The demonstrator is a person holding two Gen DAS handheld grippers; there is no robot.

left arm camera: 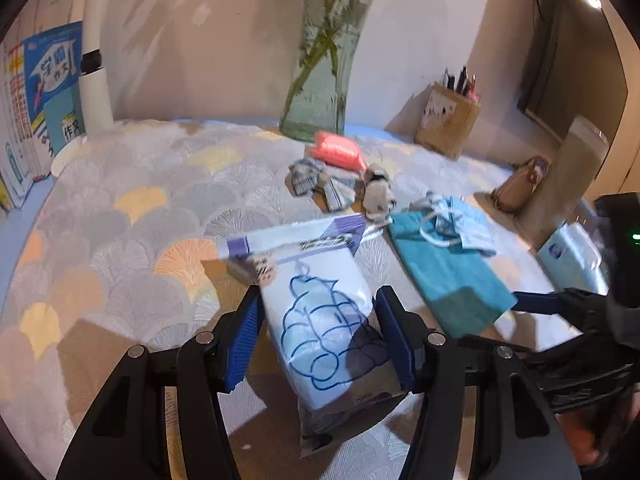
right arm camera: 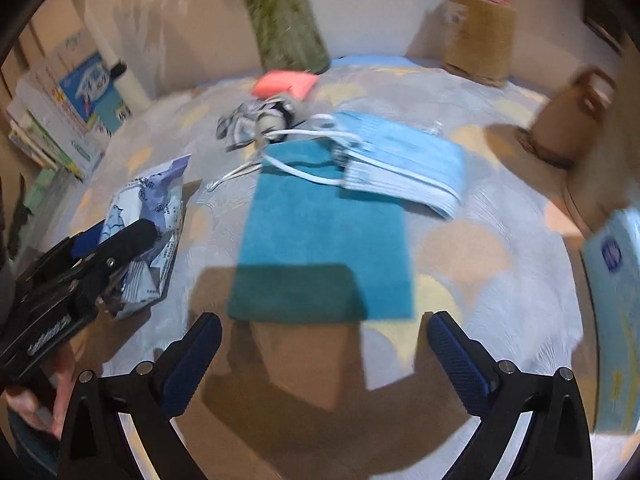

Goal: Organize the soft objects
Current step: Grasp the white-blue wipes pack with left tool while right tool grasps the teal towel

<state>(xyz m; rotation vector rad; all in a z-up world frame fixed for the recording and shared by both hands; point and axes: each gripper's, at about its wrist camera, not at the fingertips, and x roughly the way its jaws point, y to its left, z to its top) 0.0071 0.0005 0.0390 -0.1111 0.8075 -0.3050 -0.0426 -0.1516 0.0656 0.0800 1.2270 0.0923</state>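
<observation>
The left gripper [left arm camera: 320,332] has its 2 blue fingers [left arm camera: 242,340] pressed on the sides of a white tissue pack [left arm camera: 320,320] with a blue drawing on it. The pack sits between the fingers, low over the patterned tablecloth [left arm camera: 120,240]. Just to the right lies a teal cloth [left arm camera: 448,276] with blue face masks [left arm camera: 468,224] on its far end. Behind them is a small heap: checked fabric [left arm camera: 316,184], a pale sock-like thing [left arm camera: 378,192] and an orange pouch [left arm camera: 340,152]. A glass vase [left arm camera: 320,92] stands at the back.

From the right wrist, the right gripper [right arm camera: 324,356] is wide apart and holds nothing. It hangs just in front of the near edge of the teal cloth [right arm camera: 324,232]. The face masks [right arm camera: 400,164] lie partly on that cloth, with white ear loops trailing off. The left gripper [right arm camera: 100,248] shows at the left, clamped on the tissue pack [right arm camera: 152,216]. The picture is blurry.

I think the tidying has only just begun. 1 thing is picked up, but nothing looks sorted or stacked yet. The cloth, masks, sock, checked fabric and pouch are all still loose. The cloth looks like the right gripper's next job.
</observation>
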